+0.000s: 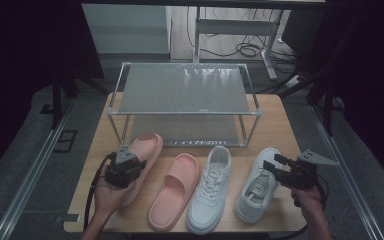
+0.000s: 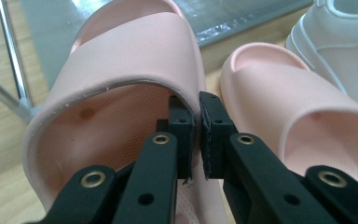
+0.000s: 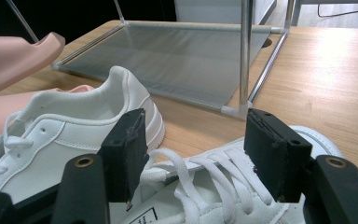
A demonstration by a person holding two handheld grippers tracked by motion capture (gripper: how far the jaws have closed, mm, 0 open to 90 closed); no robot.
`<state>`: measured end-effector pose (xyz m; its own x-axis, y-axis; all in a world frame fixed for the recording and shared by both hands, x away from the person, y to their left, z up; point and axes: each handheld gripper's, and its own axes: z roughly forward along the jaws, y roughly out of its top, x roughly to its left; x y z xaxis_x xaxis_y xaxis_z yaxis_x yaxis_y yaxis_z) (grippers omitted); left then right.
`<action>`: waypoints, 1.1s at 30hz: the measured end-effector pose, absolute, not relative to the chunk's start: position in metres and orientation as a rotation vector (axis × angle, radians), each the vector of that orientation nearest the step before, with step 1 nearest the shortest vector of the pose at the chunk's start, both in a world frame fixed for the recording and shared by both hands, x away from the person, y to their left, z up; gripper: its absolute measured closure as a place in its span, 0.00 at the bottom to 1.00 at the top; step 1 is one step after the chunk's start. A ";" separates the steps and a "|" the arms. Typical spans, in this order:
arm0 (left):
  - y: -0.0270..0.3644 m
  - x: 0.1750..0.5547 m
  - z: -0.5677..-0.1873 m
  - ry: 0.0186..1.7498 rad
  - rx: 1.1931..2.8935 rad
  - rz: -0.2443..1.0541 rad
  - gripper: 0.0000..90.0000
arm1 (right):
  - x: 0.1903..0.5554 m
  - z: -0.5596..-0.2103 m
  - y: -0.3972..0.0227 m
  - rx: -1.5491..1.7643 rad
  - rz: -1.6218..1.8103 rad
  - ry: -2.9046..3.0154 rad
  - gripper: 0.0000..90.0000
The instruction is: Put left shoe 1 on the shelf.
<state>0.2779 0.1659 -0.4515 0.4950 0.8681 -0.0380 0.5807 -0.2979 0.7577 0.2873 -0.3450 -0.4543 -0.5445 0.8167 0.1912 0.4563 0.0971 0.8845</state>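
The left gripper (image 2: pixel 195 135) is closed on the side edge of a pink slipper (image 2: pixel 121 84), beside its strap; the edge is pinched between the two black pads, with almost no gap left. In the high view this slipper (image 1: pixel 147 150) is seen at the left of the wooden table (image 1: pixel 275 120), its toe pointing towards a metal rack (image 1: pixel 185 90), with the second pink slipper (image 1: pixel 175 192) just beside it. The right gripper (image 3: pixel 193 154) is held with its pads spread wide above the laces of a white sneaker (image 3: pixel 223 196); nothing is gripped. A second white sneaker (image 3: pixel 65 126) lies beside it. A printed label is visible inside the sneaker, but its writing cannot be read.
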 end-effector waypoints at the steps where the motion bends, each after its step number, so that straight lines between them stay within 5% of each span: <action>1: 0.164 0.281 -0.451 1.186 2.007 0.499 0.95 | 0.287 -0.454 -0.345 1.254 1.430 2.032 0.44; 33: 0.116 0.358 -0.463 1.184 2.041 0.565 0.94 | 0.286 -0.456 -0.349 1.266 1.427 2.018 0.44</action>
